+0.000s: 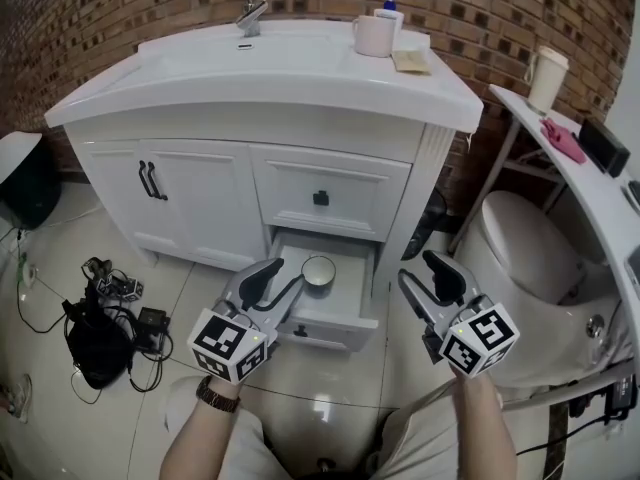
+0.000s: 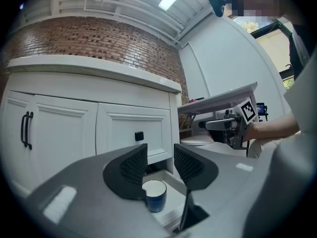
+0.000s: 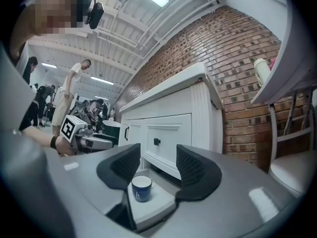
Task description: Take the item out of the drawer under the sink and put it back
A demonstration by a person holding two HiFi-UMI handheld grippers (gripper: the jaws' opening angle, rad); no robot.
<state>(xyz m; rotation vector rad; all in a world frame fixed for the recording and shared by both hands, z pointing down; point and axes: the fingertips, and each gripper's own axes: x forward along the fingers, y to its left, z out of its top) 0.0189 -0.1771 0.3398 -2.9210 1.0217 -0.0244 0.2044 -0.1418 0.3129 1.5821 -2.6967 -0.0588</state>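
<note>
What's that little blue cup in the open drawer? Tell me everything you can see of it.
The cup is small, dark blue outside and white inside. It is glossy like glazed ceramic, with a small pale mark on its side; no handle shows. It stands upright and looks empty, on the floor of the pulled-out lower drawer. Only the drawer floor touches it: the left gripper and the right gripper are both open and apart from it.

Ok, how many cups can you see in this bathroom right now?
3: a blue cup in the open drawer, a white mug on the sink counter, a lidded cup on the right shelf. More could hide in closed cabinets.
</note>
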